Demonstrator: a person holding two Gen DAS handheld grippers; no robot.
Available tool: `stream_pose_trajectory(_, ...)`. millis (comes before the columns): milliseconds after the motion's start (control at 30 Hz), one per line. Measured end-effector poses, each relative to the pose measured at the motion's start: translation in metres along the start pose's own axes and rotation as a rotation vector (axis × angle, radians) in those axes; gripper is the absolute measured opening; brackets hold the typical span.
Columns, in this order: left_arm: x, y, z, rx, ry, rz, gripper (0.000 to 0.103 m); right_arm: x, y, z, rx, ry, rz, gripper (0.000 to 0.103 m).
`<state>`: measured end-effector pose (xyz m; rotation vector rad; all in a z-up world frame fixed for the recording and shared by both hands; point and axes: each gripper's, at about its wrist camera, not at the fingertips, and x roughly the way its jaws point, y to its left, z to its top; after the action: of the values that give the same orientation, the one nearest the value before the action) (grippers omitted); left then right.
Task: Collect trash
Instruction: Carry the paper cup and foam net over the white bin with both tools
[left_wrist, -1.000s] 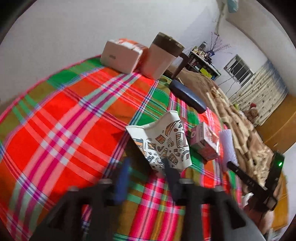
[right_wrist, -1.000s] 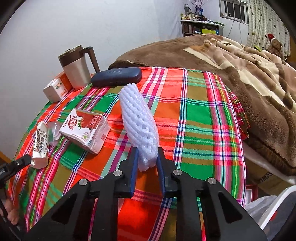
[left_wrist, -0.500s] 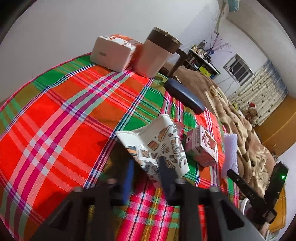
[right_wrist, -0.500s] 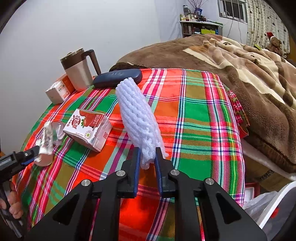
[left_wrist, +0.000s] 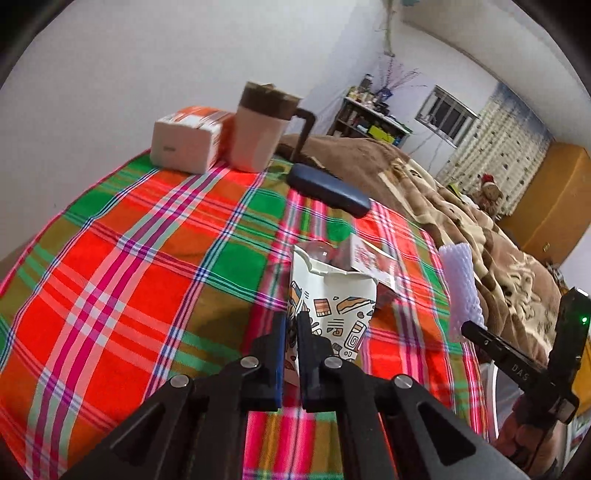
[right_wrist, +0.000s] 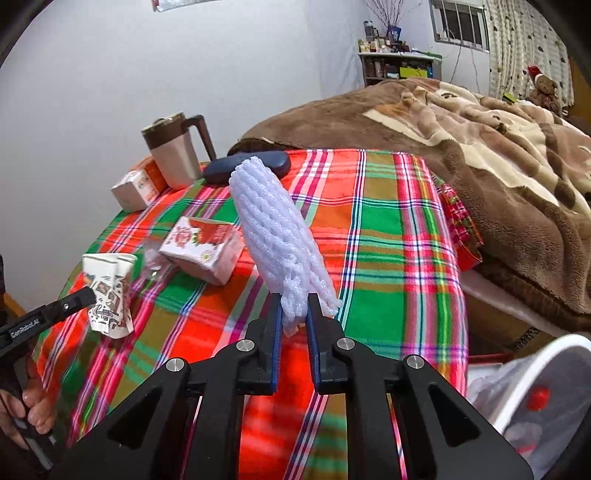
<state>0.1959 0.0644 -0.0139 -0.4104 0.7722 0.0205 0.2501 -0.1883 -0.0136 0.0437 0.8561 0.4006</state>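
Where lettering shows, left gripper (right_wrist: 86, 295) arm reads "GenRobot.AI".

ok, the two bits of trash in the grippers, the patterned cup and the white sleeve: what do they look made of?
Patterned cup: looks like printed paper, matte; the rim is torn and the wall creased flat where the left gripper pinches it.
White sleeve: probably foam netting, soft and matte; open mesh weave, squashed between the right gripper's pads.
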Motion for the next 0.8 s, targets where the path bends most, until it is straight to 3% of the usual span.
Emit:
stream_pose_trajectory(367, -0.040, -0.034, -0.033, 0.102, 0.005, -0.055, 0.005, -0.048, -0.002, -0.041, 0.039, -0.022, -0.007, 0.012)
stream_pose_trajectory(800, -0.056, -0.086, -0.062, 0.209, 0.040, -0.127, 0.005, -0.091, -0.023, -0.077, 0.120, -0.047, -0.047, 0.012)
